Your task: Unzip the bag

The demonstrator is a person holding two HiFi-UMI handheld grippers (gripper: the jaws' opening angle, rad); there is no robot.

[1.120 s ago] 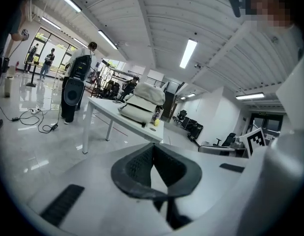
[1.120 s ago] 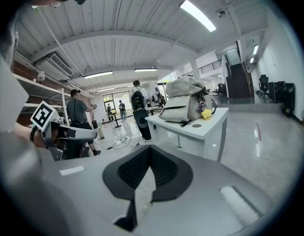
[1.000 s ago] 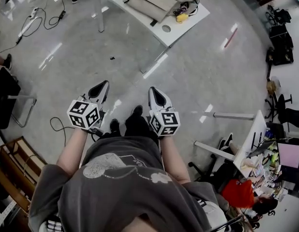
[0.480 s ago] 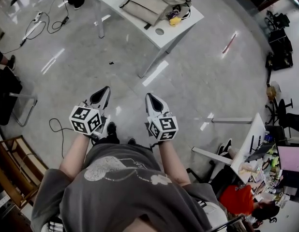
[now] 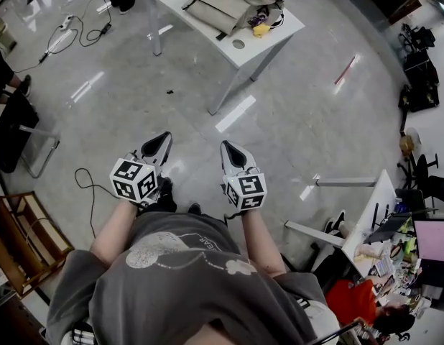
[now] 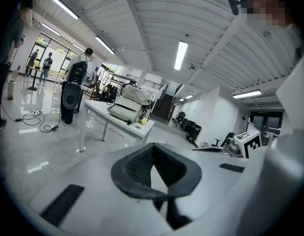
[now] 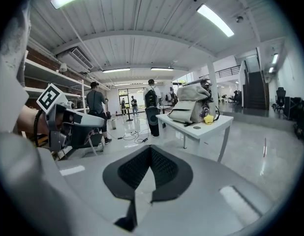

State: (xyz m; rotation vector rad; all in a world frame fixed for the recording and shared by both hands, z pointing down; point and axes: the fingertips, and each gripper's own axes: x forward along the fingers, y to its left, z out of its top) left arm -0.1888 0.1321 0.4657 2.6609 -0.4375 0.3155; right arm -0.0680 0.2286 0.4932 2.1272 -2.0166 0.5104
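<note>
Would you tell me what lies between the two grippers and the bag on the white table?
Head view: only bare floor and a small dark speck separate the left gripper and right gripper from the table bearing the bag.

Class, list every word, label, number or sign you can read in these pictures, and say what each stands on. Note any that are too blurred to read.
No text can be read for certain.
Shirt: a short print over a pale figure, too small to read.
Cubes on the left gripper and right gripper: square markers, no letters.
Bag on the table: no label legible.
Screen: too small to read.
</note>
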